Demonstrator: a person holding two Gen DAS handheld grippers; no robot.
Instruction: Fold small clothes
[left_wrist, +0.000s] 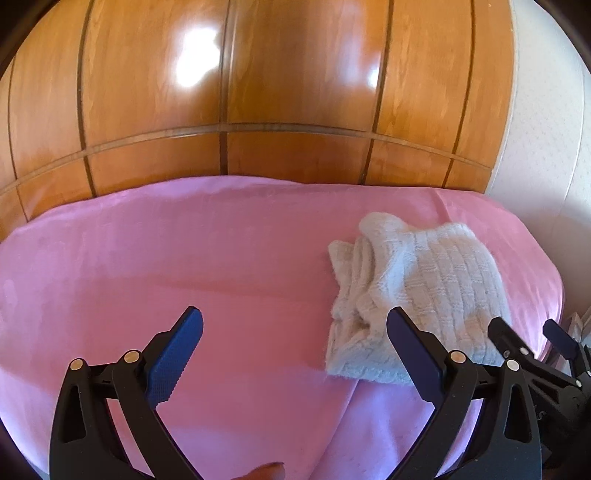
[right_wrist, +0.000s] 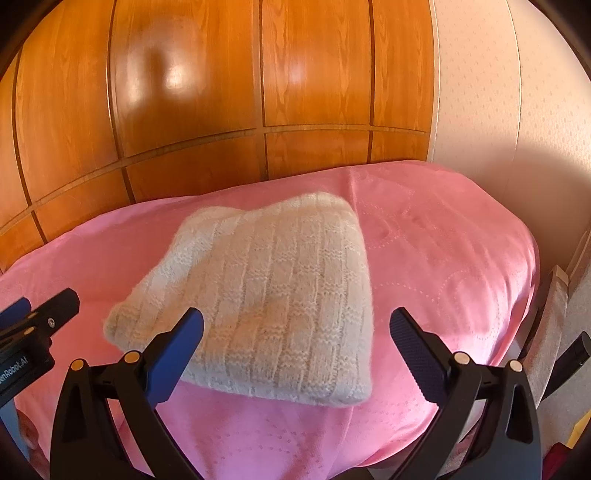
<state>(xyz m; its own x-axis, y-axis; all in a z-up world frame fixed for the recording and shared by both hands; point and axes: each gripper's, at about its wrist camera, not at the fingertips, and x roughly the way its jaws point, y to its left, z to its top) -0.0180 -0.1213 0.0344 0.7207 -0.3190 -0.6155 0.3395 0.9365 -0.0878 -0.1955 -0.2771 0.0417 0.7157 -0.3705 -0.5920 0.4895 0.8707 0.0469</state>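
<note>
Right wrist view, pink bedspread, wooden wardrobe behind, folded sweater.

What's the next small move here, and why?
Probably pull both grippers back: the white knit garment already lies folded into a compact bundle on the pink bedspread, and the left gripper and right gripper are both open, holding nothing.

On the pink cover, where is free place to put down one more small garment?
The widest bare patch of the pink cover lies left of the folded white knit, reaching back to the wooden wardrobe. A narrower strip runs between the knit and the cover's right edge. Both the left gripper and the right gripper, open, crowd the near edge.
</note>
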